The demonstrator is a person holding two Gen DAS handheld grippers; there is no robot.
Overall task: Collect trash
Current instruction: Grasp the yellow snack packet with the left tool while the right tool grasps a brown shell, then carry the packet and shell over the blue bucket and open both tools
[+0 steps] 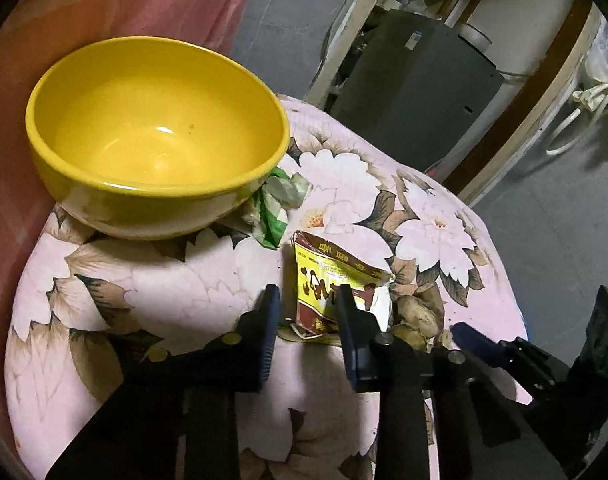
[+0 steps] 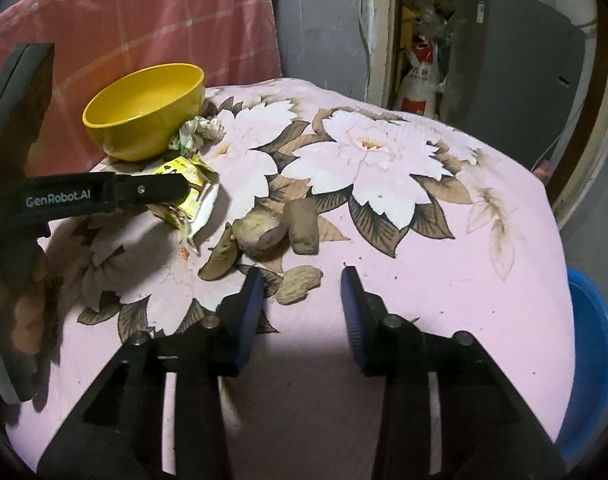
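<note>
A torn yellow-and-red snack packet (image 1: 328, 284) lies on the floral cloth, its near end between the fingers of my left gripper (image 1: 308, 308). The jaws stand narrow; the right pad overlaps the packet and a thin gap shows at the left pad. A crumpled green-and-white wrapper (image 1: 280, 200) leans against the empty yellow bowl (image 1: 156, 136). Several brown nut shells (image 2: 264, 232) lie mid-table. My right gripper (image 2: 303, 298) is open, with one peanut shell (image 2: 298, 284) just ahead between its fingertips, untouched. From the right wrist view, a left gripper finger (image 2: 156, 190) lies across the packet (image 2: 192, 200).
The table is round, under a pink floral cloth (image 2: 424, 280) that drops off at its edges. A blue basin (image 2: 588, 360) sits low past the right edge. A pink cloth (image 2: 144, 20) hangs behind the bowl. A grey cabinet (image 2: 516, 60) stands at the back right.
</note>
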